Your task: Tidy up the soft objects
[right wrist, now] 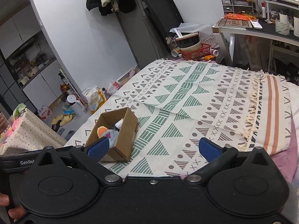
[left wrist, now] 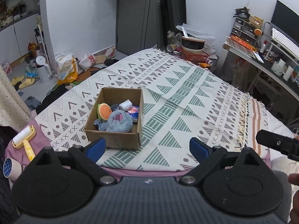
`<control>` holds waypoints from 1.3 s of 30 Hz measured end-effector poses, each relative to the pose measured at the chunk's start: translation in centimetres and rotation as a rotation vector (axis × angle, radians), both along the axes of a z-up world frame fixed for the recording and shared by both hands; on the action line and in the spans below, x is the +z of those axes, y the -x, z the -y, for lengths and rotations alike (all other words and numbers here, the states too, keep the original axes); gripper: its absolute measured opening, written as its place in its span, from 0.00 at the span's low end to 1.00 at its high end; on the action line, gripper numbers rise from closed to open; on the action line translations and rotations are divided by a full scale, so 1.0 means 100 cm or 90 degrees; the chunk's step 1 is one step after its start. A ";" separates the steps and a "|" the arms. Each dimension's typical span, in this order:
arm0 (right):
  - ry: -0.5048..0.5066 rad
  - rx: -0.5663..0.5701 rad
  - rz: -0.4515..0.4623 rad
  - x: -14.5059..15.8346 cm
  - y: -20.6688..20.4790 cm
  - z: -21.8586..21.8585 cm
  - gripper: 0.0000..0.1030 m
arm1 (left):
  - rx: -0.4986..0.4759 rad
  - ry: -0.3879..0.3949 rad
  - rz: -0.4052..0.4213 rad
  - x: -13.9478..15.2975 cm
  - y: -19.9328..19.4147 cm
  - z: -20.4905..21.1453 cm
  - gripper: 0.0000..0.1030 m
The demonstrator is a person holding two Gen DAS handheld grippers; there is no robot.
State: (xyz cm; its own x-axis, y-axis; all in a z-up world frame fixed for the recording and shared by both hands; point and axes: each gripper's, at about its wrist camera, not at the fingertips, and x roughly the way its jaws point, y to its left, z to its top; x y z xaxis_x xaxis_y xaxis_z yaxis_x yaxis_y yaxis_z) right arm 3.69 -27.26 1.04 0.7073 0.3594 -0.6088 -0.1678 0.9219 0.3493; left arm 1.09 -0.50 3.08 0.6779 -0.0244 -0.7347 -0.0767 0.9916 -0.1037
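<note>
An open cardboard box (left wrist: 112, 138) (right wrist: 123, 134) stands on a patterned cloth (left wrist: 177, 97) (right wrist: 186, 100) spread over a bed. Inside lie a fluffy blue-grey plush (left wrist: 117, 122) (right wrist: 112, 137), an orange burger-like soft toy (left wrist: 103, 111) (right wrist: 101, 130), a white roll (left wrist: 126, 104), and a blue packet (left wrist: 133, 111). My left gripper (left wrist: 146, 148) is open, held just in front of the box, nothing between its blue pads (left wrist: 96, 148). My right gripper (right wrist: 154, 148) is also open and empty, its left fingertip overlapping the box's near corner in view.
A yellow lint roller (left wrist: 25, 140) and a tape roll (left wrist: 11, 169) lie at the bed's left edge. A red basket with bowls (left wrist: 194, 50) (right wrist: 194, 50) stands beyond the bed. A cluttered desk (left wrist: 269, 63) is at right. Bags and slippers (left wrist: 22, 82) litter the floor at left.
</note>
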 end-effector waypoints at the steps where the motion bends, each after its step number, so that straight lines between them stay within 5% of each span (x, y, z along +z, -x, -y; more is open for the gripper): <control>1: -0.001 -0.002 0.001 0.000 0.003 0.002 1.00 | -0.003 -0.001 0.002 0.001 0.004 0.002 0.93; 39: 0.036 -0.012 0.037 0.014 0.051 0.018 1.00 | -0.026 -0.015 0.031 0.018 0.051 0.018 0.93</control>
State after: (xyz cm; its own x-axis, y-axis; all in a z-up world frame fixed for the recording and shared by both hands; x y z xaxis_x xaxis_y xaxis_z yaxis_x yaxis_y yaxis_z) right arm -1.44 -29.03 2.44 0.7483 0.3117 -0.5855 -0.1688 0.9432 0.2863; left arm -3.97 -2.27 4.83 0.7112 -0.0356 -0.7021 -0.0312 0.9961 -0.0821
